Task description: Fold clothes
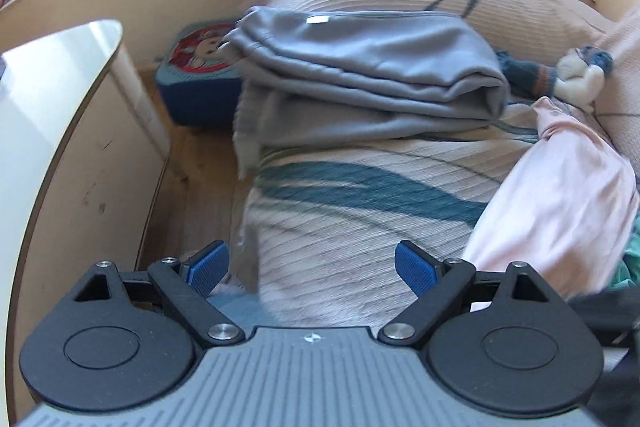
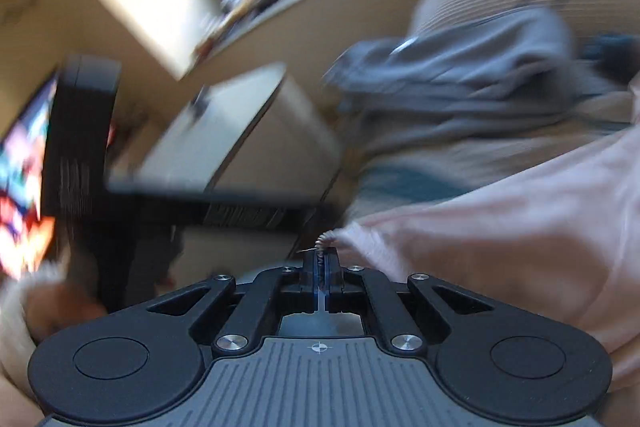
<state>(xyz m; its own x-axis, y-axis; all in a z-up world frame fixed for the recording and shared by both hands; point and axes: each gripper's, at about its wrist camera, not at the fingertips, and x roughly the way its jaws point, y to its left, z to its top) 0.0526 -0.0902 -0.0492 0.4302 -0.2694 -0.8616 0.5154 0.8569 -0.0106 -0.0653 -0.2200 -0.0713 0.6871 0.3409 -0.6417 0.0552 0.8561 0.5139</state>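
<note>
You see a grey garment (image 1: pixel 360 67) of soft matt cloth, smooth like fleece, lying in thick folds on a ribbed, woven bedspread (image 1: pixel 340 195) with teal stripes. The pink garment (image 1: pixel 560 195) is thin, smooth cloth; its ribbed hem (image 2: pixel 326 241) looks knitted. Your left gripper (image 1: pixel 312 267) is matt black plastic with shiny metal screws, 2 blue pads (image 1: pixel 414 265) of finely ridged rubbery material, and a grooved grey body. The side table (image 1: pixel 60 75) has a glossy, reflective top. The floor (image 1: pixel 200 163) looks like bare wood planks.
</note>
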